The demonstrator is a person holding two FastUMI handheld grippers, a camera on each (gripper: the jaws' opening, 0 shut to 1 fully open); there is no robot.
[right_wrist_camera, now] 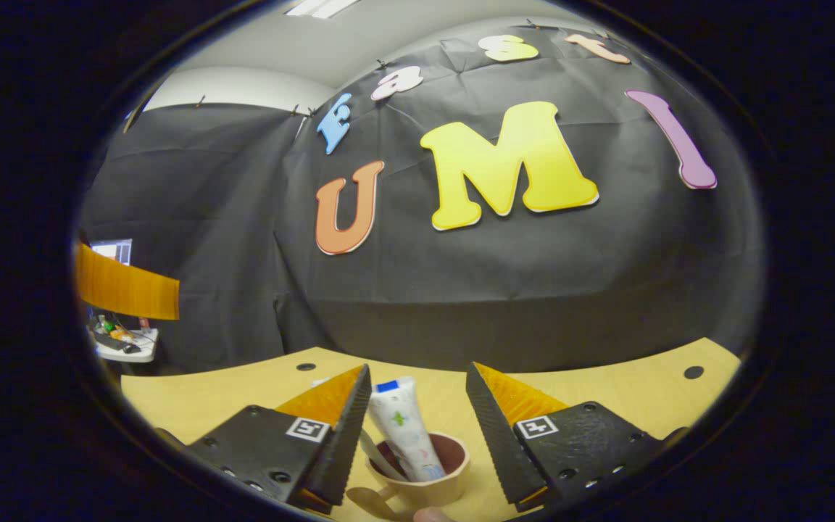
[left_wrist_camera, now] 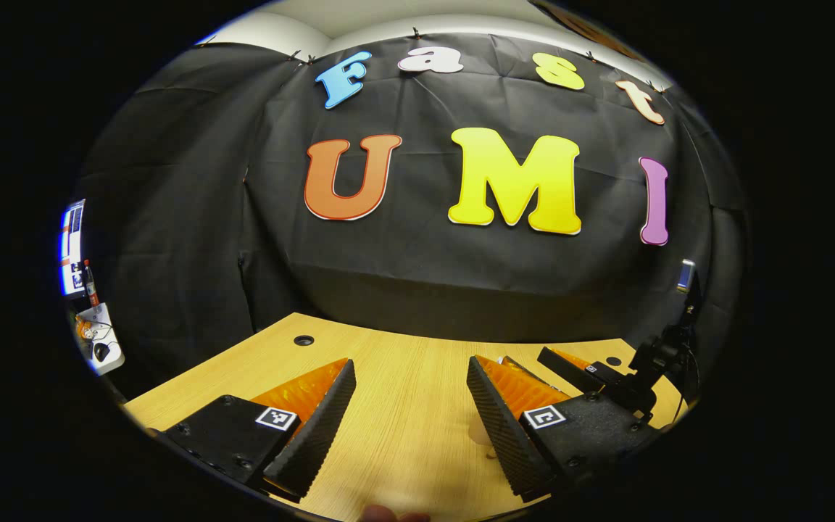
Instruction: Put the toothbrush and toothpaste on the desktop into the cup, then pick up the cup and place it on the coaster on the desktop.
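In the right gripper view a tan cup with a dark inside stands on the wooden desktop, low between my fingers. A white toothpaste tube with a blue end stands tilted in it, and a slim toothbrush handle leans beside it. My right gripper is open, its fingers on either side of the cup and apart from it. My left gripper is open over bare desktop. The right gripper appears off to the right in the left gripper view.
A small pale thing peeks out beside my left gripper's right finger; I cannot tell what it is. Round holes mark the desktop near its far edge. A side desk with a monitor stands at the far left. A black mount rises at the right.
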